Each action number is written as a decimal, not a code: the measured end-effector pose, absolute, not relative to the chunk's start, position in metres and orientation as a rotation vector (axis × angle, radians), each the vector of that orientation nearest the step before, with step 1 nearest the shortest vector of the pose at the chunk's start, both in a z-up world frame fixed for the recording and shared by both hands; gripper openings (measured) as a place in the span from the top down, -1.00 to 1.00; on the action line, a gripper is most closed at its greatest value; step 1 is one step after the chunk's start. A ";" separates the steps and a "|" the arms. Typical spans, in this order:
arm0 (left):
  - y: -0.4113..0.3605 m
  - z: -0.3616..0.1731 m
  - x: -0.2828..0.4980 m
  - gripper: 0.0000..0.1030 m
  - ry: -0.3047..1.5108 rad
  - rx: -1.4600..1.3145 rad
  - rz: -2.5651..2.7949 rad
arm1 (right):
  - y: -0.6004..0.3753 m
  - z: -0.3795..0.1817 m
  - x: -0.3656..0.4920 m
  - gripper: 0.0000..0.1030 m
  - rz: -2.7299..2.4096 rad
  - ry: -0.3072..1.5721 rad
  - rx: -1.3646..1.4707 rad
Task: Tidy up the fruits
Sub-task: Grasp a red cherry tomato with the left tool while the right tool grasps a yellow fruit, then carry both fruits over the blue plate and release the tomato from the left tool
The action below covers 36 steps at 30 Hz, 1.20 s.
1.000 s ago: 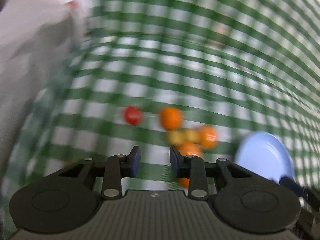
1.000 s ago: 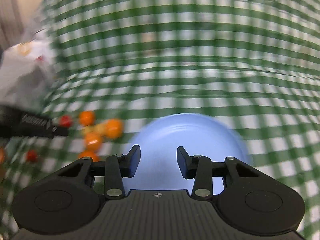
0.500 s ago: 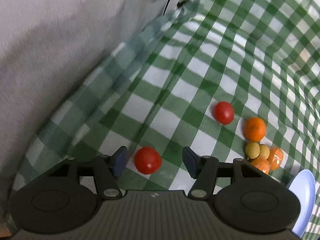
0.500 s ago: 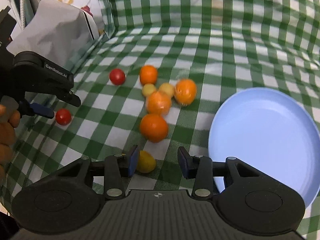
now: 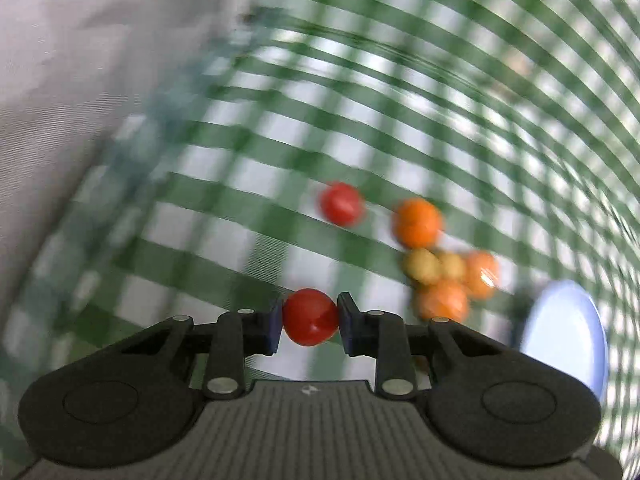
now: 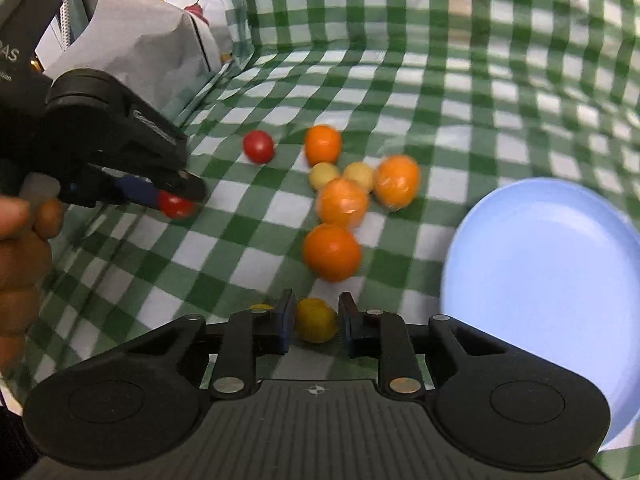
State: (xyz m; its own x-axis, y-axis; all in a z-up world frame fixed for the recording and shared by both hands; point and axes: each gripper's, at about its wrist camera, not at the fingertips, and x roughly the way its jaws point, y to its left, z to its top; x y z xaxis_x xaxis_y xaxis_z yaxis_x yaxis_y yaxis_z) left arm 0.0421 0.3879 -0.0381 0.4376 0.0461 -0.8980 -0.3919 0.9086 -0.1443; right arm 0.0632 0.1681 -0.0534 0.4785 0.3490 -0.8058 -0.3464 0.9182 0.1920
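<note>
Left claw (image 5: pixel 310 317) pinches a red tomato (image 5: pixel 310 316); right claw (image 6: pixel 316 321) straddles a half-hidden yellow fruit (image 6: pixel 316 320), contact unclear.

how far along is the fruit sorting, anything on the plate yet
Nothing is sorted yet: the blue plate is bare. In hand: the left claw is shut on a red tomato, and the right claw straddles a yellow fruit without clearly gripping it. Left on the checked cloth: another red tomato, four oranges and two small yellow fruits.
</note>
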 end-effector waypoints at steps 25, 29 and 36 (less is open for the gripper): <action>0.320 -0.076 0.084 0.37 1.132 -0.224 0.174 | 0.158 -0.043 0.060 0.46 0.404 0.927 -0.030; 0.310 -0.065 0.085 0.37 1.094 -0.204 0.165 | 0.145 -0.036 0.060 0.46 0.338 0.889 -0.013; 0.284 -0.046 0.085 0.37 1.025 -0.163 0.130 | 0.115 -0.026 0.062 0.46 0.222 0.825 0.048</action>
State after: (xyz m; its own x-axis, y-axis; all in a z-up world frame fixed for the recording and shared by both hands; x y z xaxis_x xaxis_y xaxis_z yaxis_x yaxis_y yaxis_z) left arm 0.0854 0.2844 -0.0458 0.5135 0.0314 -0.8575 -0.1836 0.9802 -0.0740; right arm 0.0618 0.1146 -0.0260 0.6567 0.2144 -0.7231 -0.1774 0.9758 0.1282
